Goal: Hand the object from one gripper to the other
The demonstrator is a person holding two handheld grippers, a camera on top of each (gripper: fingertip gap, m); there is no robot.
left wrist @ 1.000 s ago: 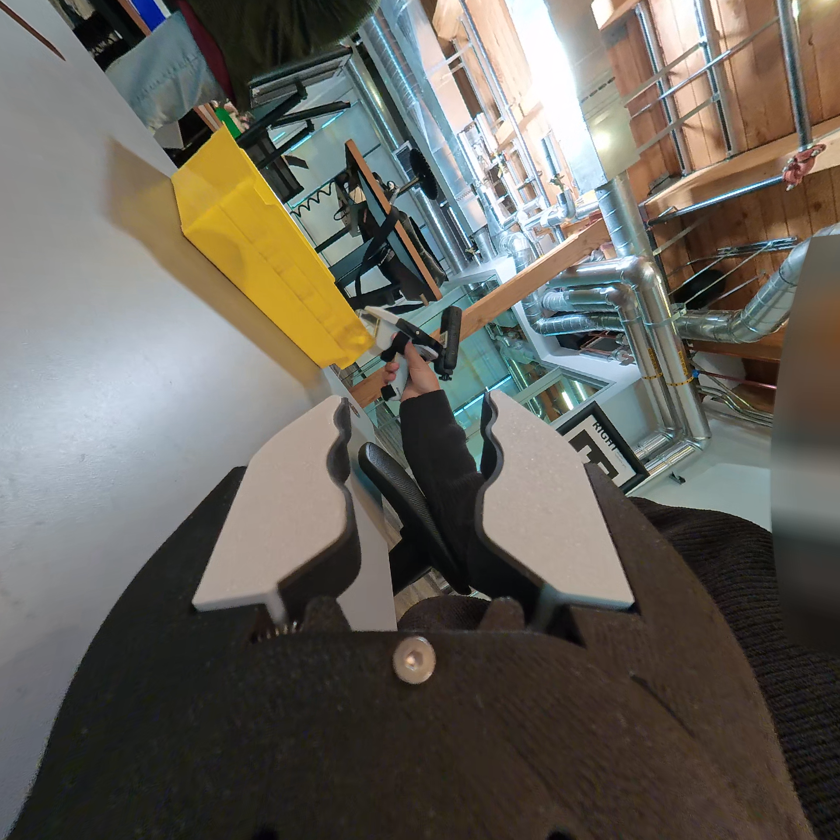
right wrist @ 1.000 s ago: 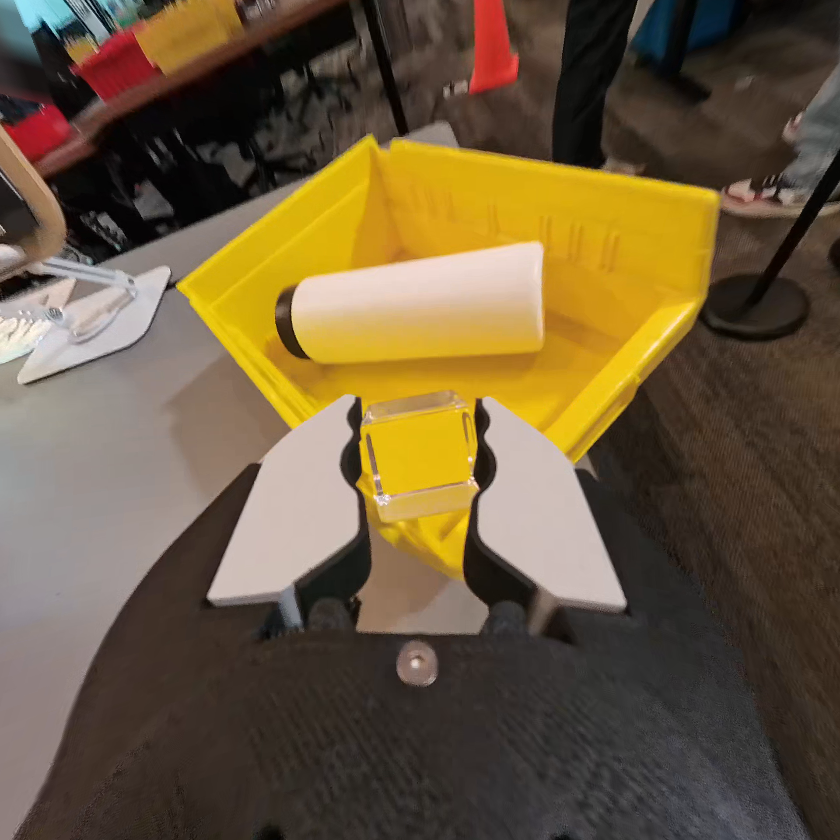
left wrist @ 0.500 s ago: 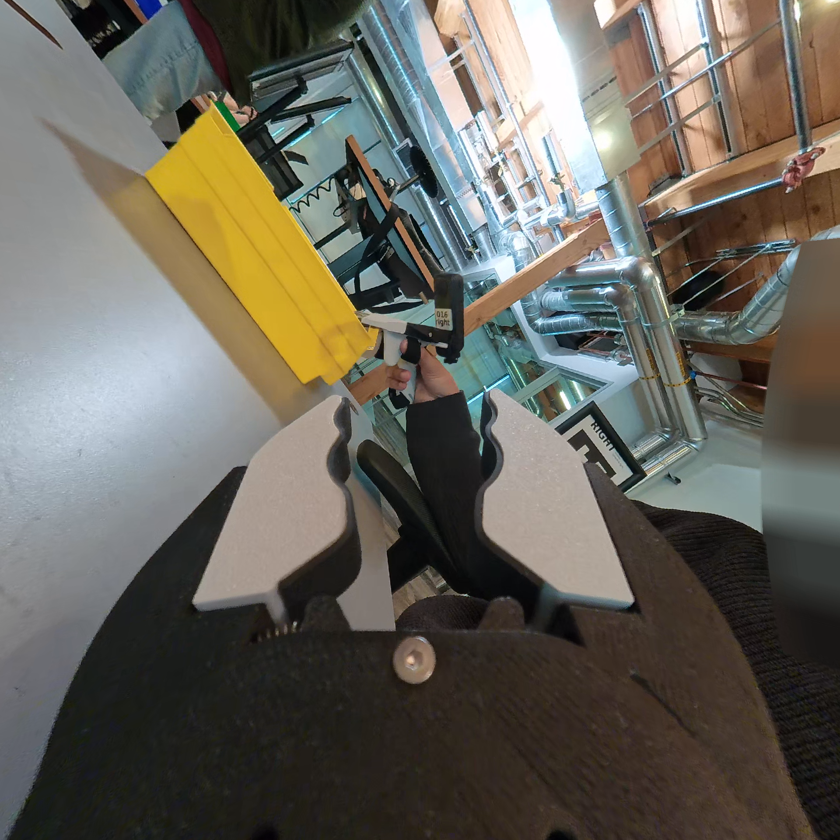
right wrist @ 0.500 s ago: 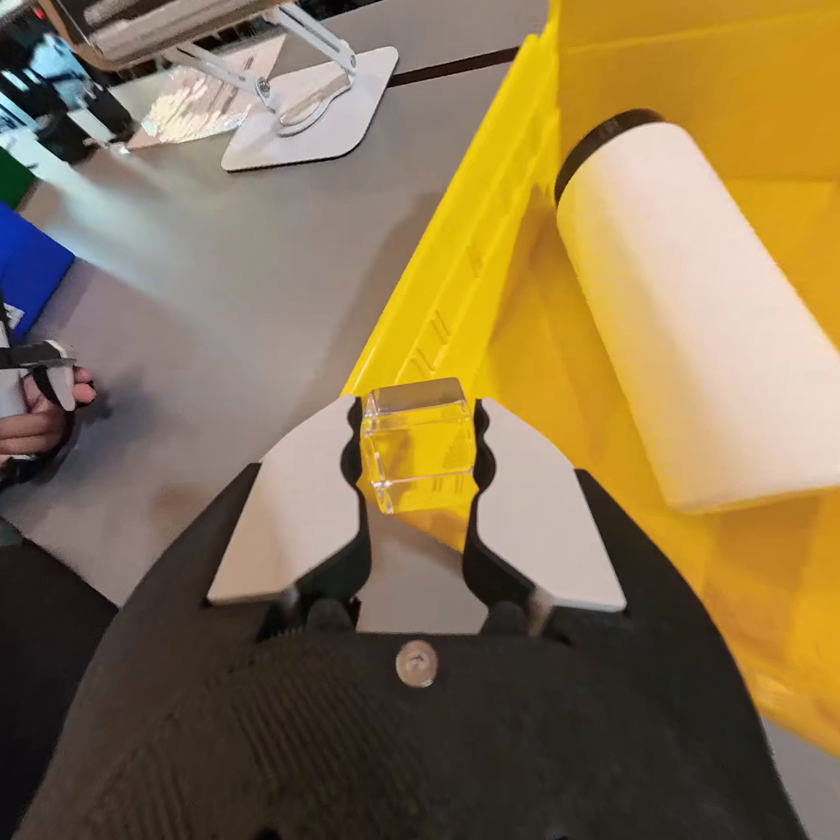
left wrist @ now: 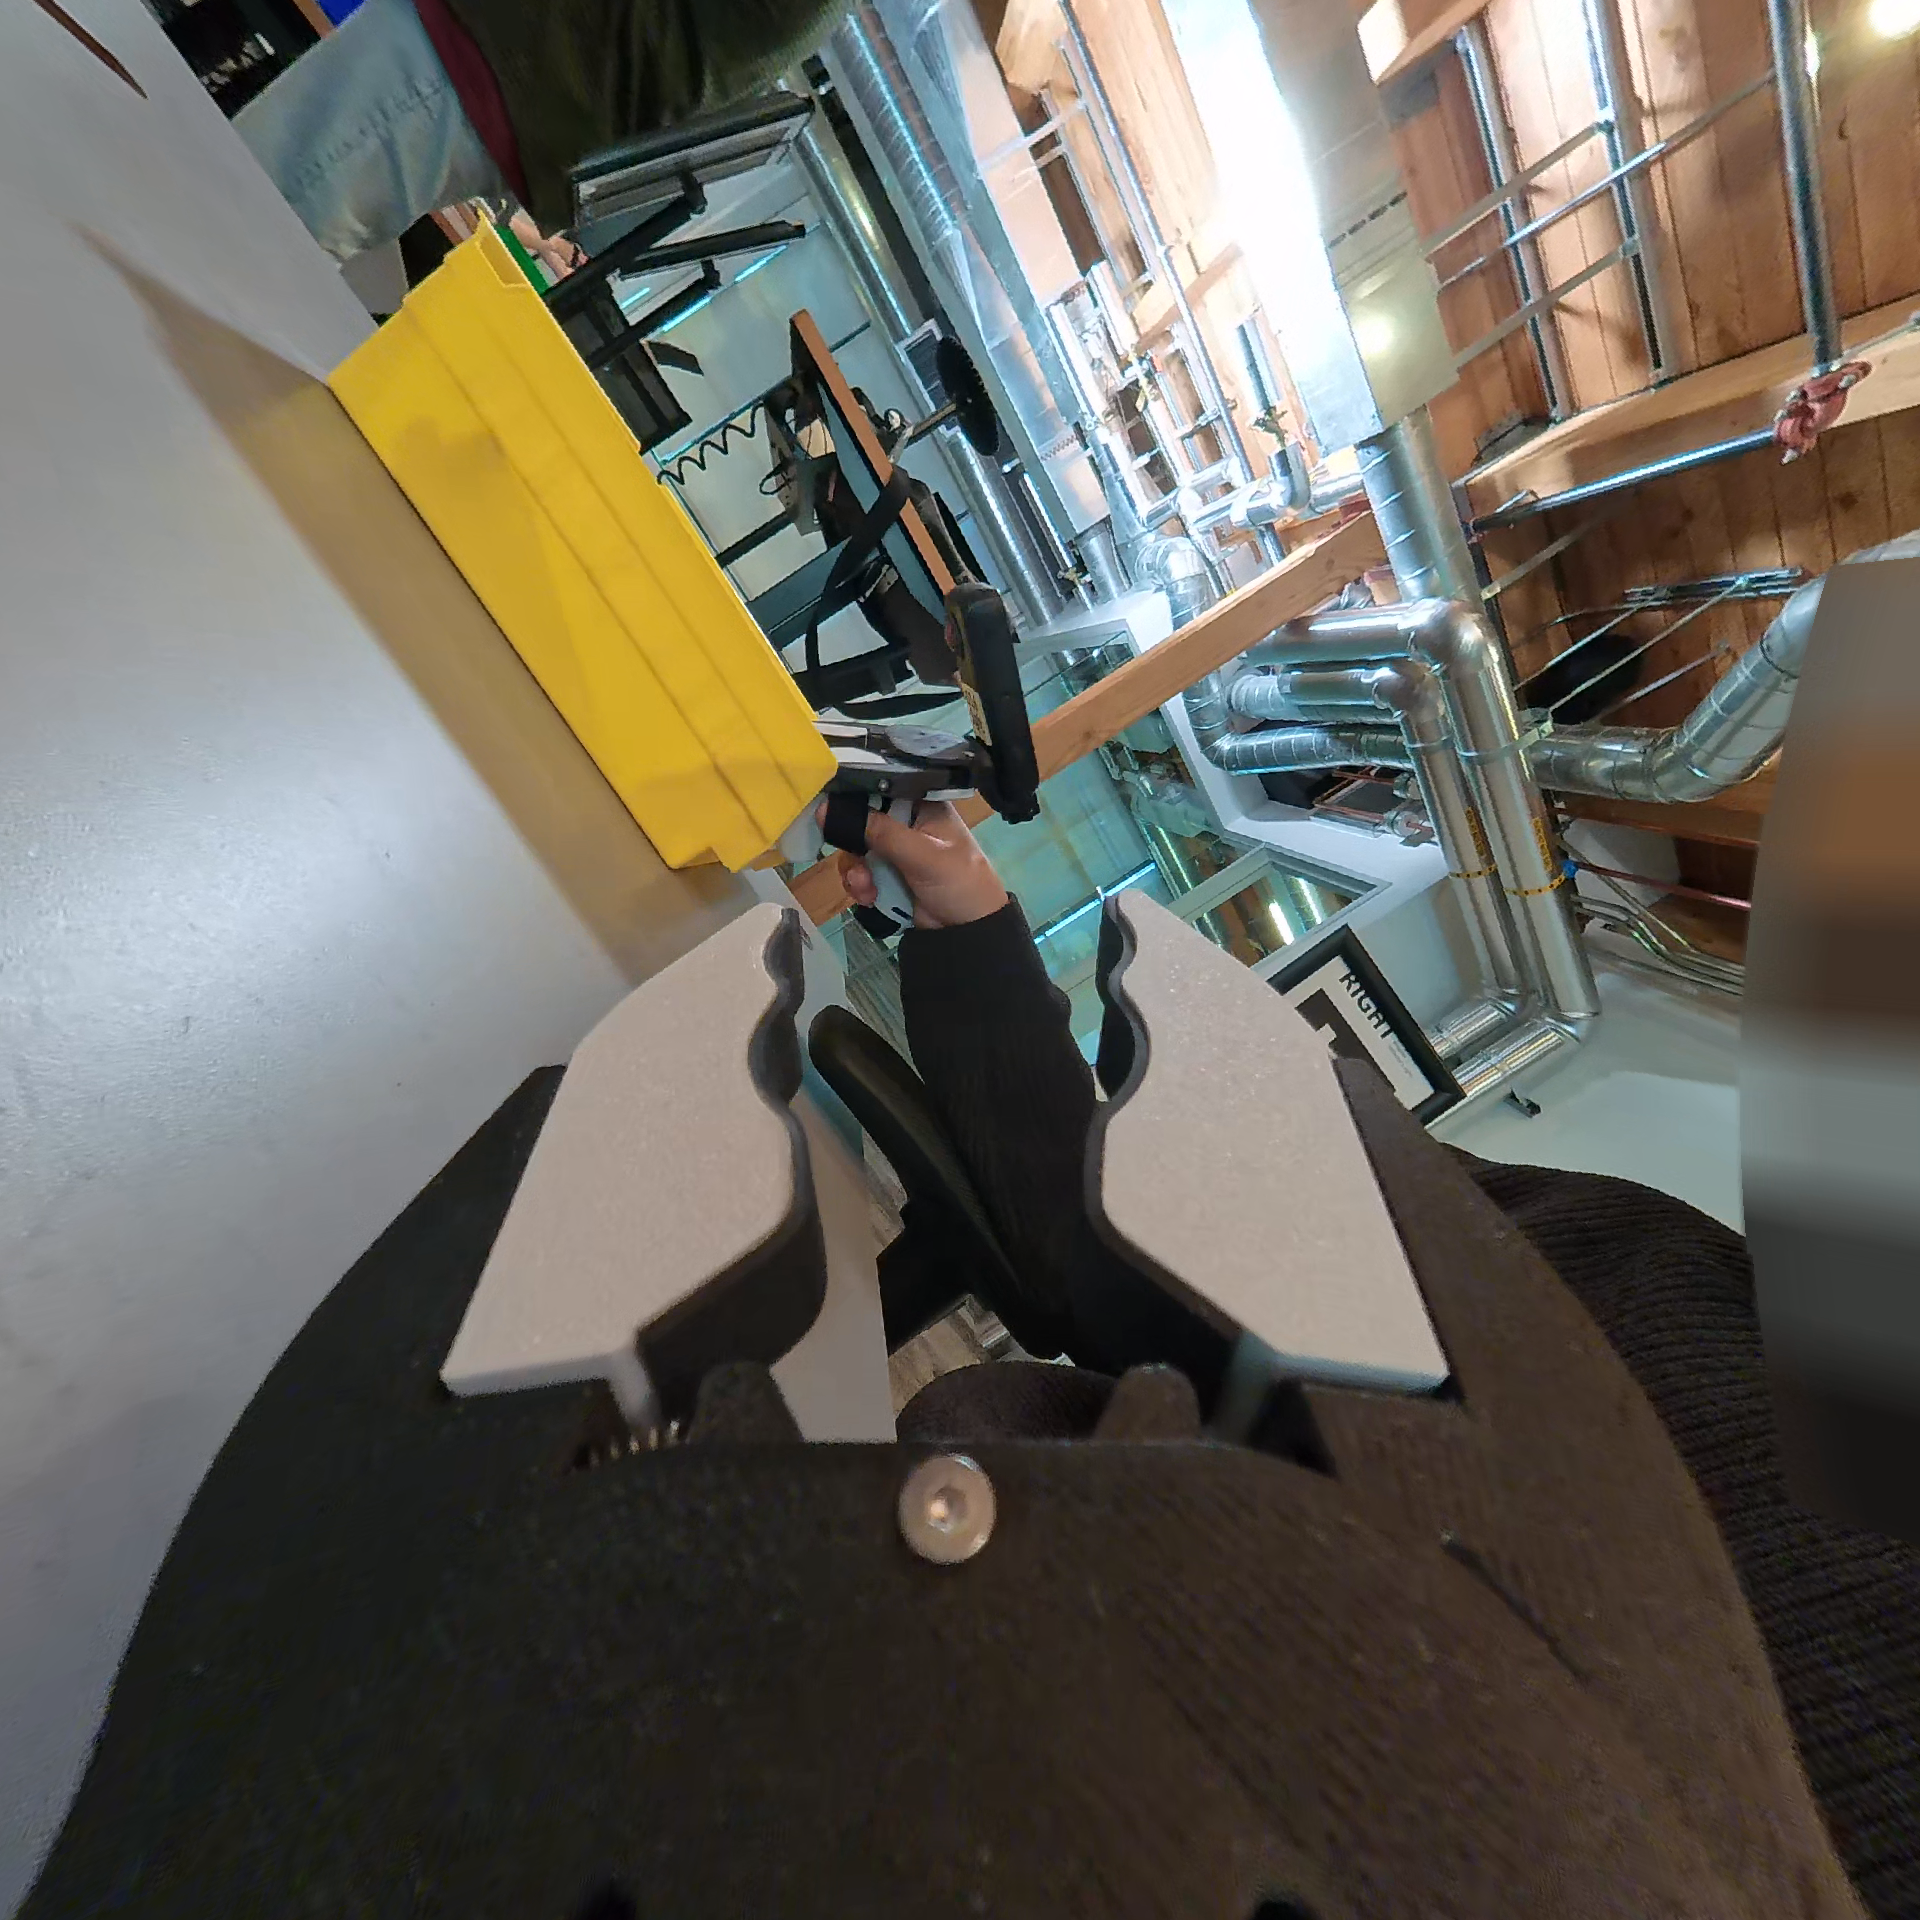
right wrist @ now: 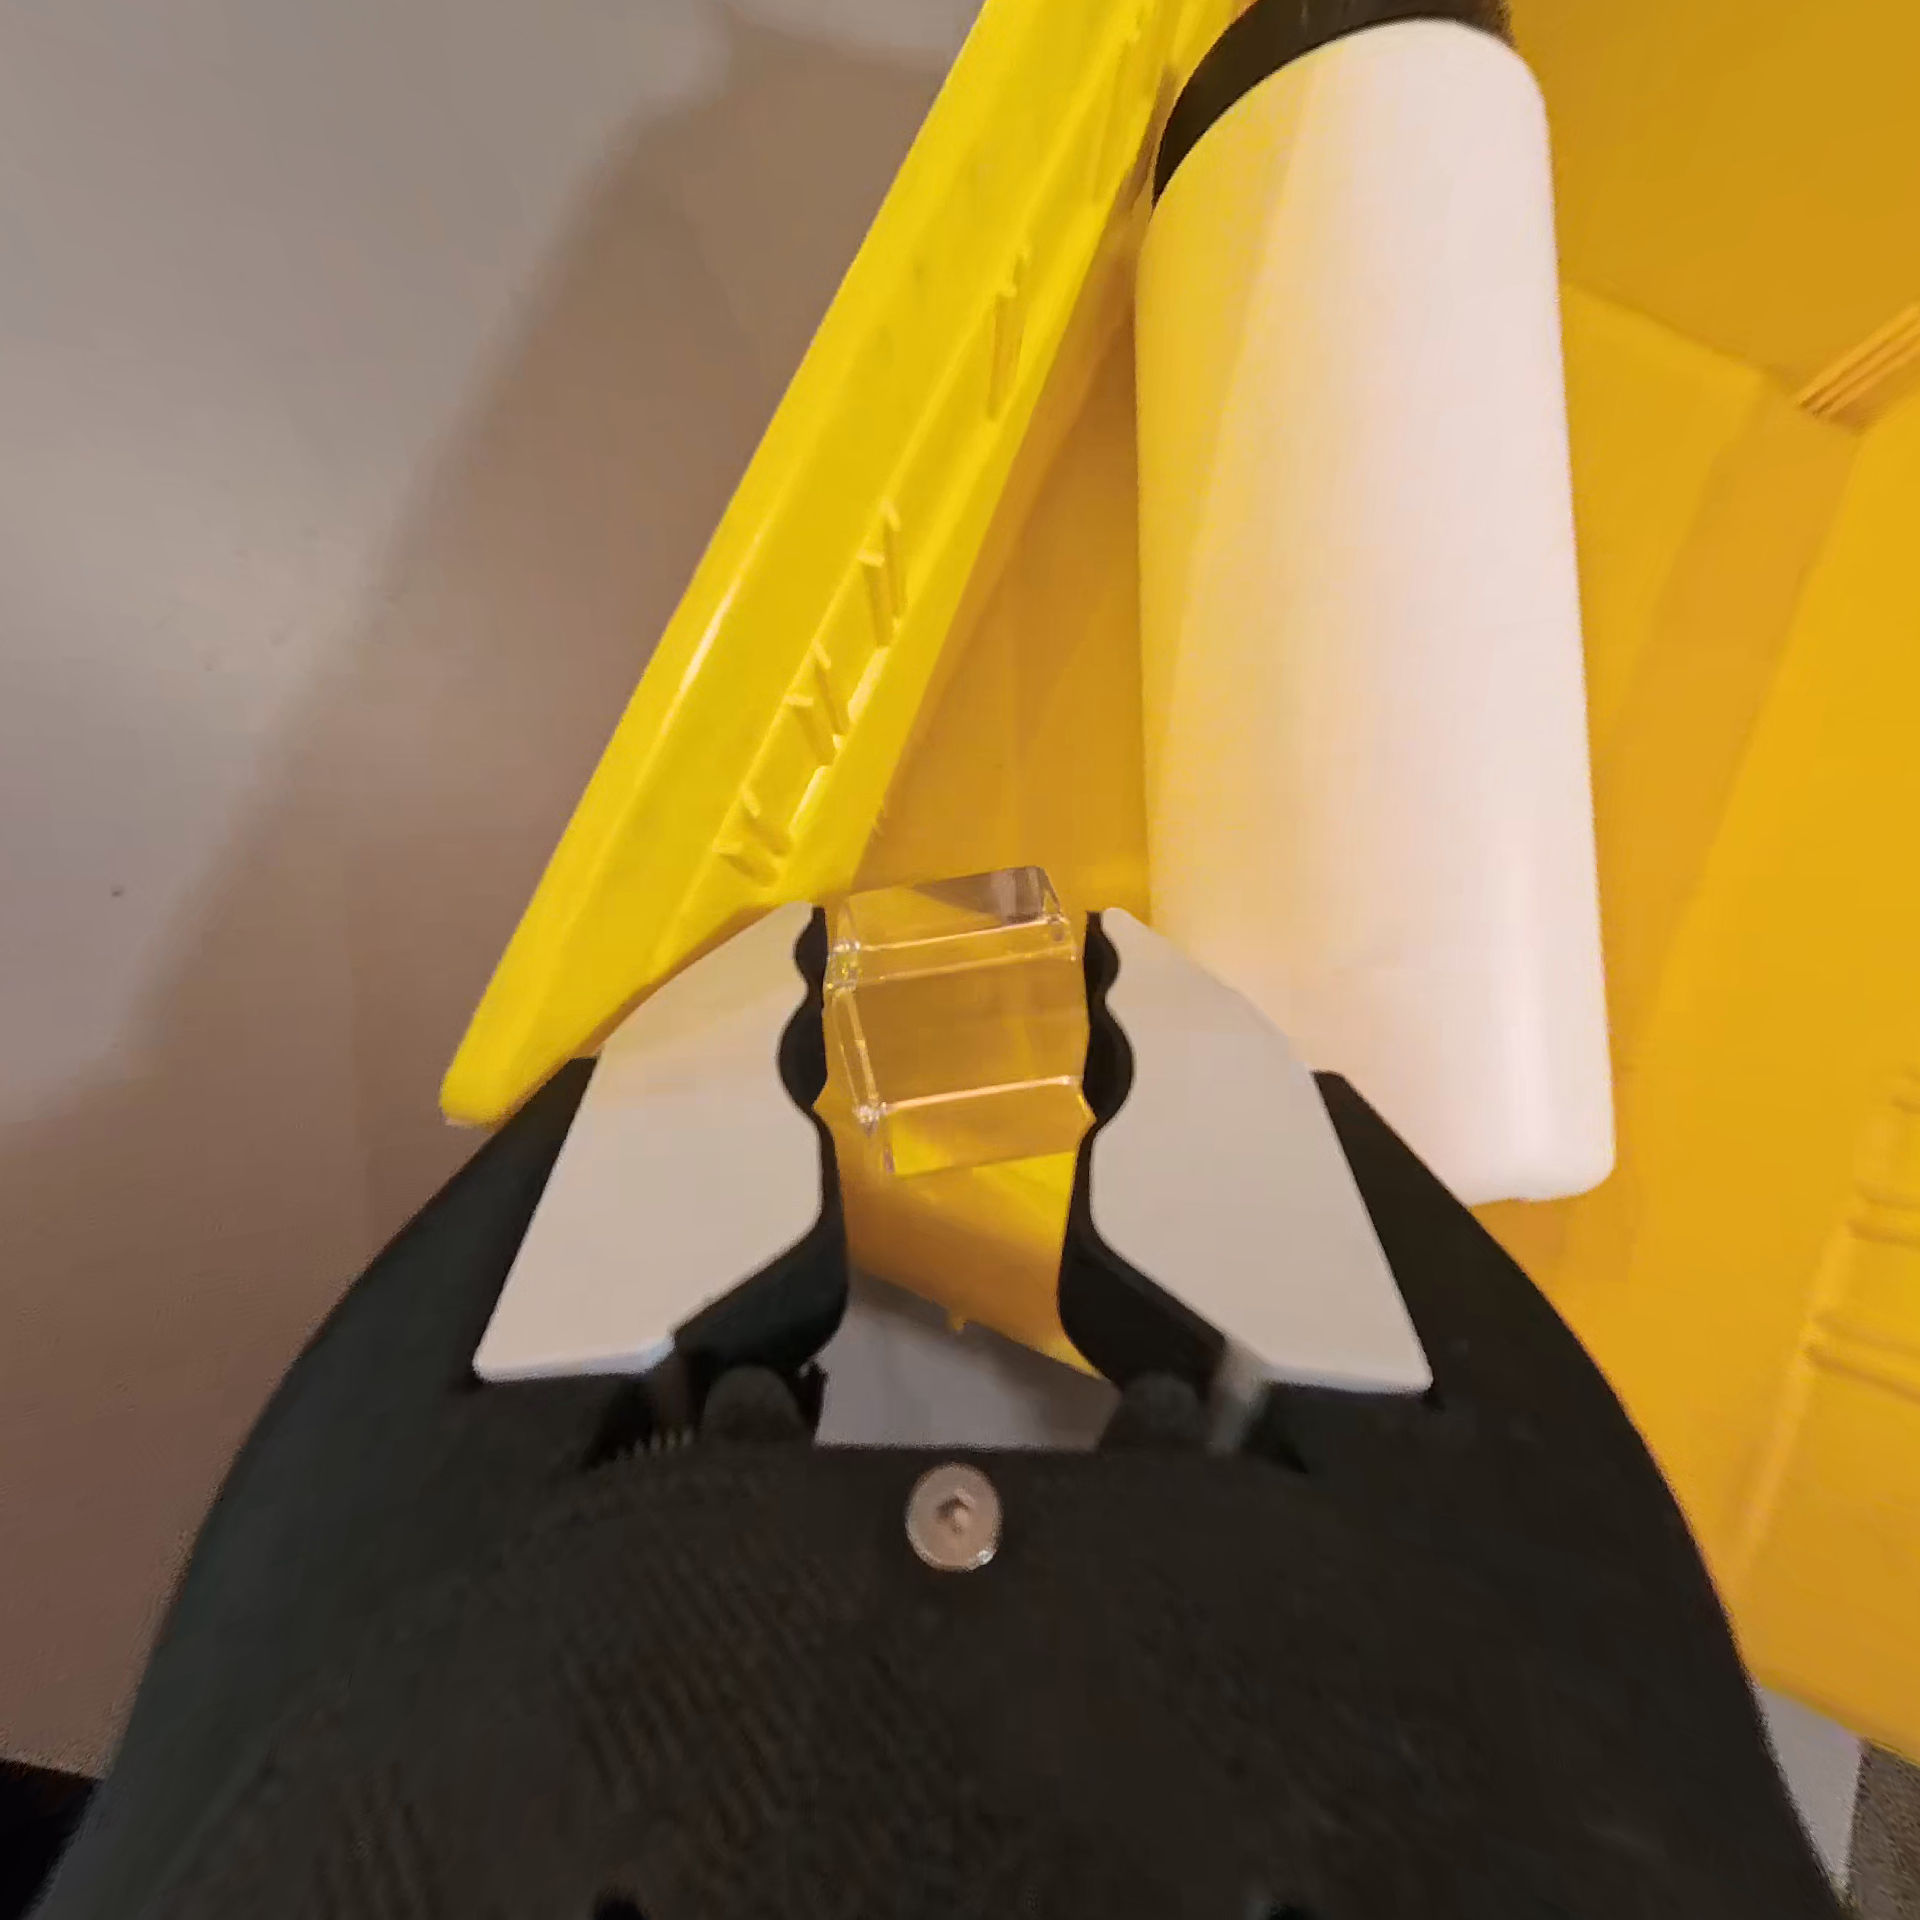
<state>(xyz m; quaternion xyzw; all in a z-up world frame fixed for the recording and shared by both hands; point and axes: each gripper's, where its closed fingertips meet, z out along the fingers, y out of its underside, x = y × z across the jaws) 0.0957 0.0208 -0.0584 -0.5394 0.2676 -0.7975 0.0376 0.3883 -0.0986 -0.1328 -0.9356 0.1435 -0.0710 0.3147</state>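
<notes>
My right gripper (right wrist: 954, 935) is shut on a clear cube (right wrist: 951, 1023) and holds it at the near corner of a yellow bin (right wrist: 790, 665). A white bottle with a black cap (right wrist: 1340, 582) lies inside the bin, just right of the cube. My left gripper (left wrist: 951, 935) is open and empty, tilted on its side beside the grey table (left wrist: 208, 831). In the left wrist view the right gripper (left wrist: 925, 769) shows farther off at the bin's end (left wrist: 613, 613), held by a hand in a black sleeve (left wrist: 987, 1029). The cube is hidden in that view.
The grey tabletop (right wrist: 312, 520) lies left of the bin. Behind the bin in the left wrist view are a black stand (left wrist: 665, 239), metal pipes (left wrist: 1455, 727) and wooden walls. A blurred grey edge (left wrist: 1849, 935) fills the right side. The tips of one gripper are about 35 centimeters away from the tips of the other.
My right gripper has turned and dropped closer to the bin's corner with the cube; the bottle now points away. The left gripper has barely moved, and the far gripper sits lower at the bin's end.
</notes>
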